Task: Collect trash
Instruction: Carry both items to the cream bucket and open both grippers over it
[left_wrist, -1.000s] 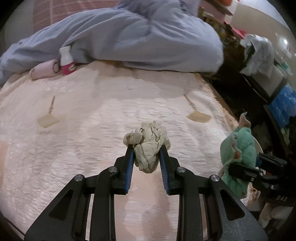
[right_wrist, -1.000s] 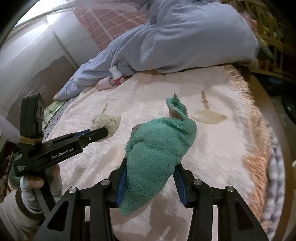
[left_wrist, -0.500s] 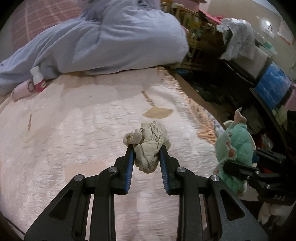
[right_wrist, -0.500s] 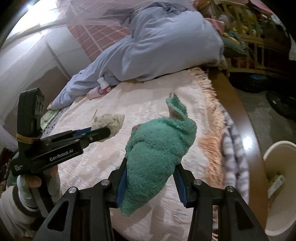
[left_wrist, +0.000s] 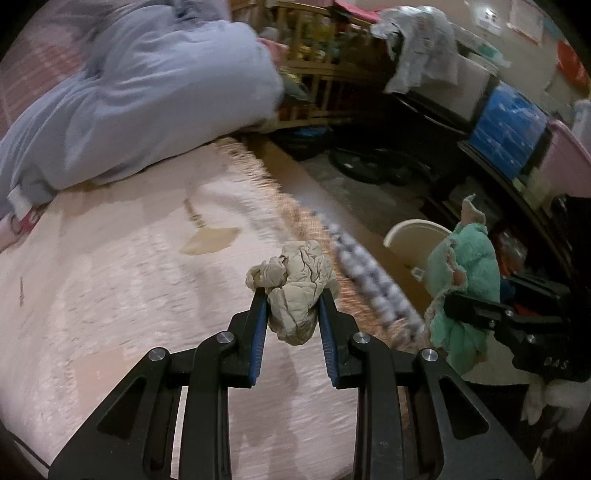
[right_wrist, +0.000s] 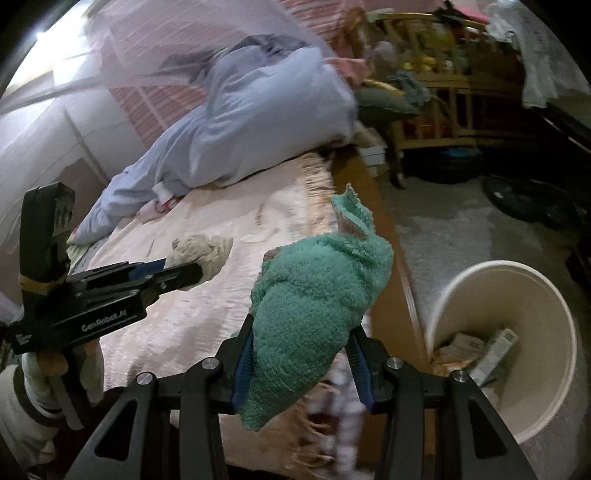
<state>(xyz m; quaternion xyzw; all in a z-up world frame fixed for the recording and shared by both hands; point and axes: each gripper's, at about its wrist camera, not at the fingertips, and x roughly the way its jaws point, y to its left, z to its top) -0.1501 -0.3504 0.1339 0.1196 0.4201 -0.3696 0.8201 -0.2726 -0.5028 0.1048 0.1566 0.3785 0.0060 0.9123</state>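
Clearly, the left gripper (left_wrist: 291, 314) is clamped on a crumpled wad of beige paper (left_wrist: 295, 291); the wad sits between the blue pads and bulges out above the fingertips, held in the air over the fringed edge of the pink bedspread (left_wrist: 110, 277). The right gripper (right_wrist: 301, 350) is closed, at a wider setting, on a green terry cloth bundle (right_wrist: 314, 295), which fills the gap between its pads and sticks up well past them. Below and to the right of that bundle, on the floor just beside the bed, stands a white bin (right_wrist: 546, 314) with what look like cartons and scraps inside, though blur makes them hard to name. A grey-blue duvet (right_wrist: 258, 122) lies heaped at the far end of the bed.
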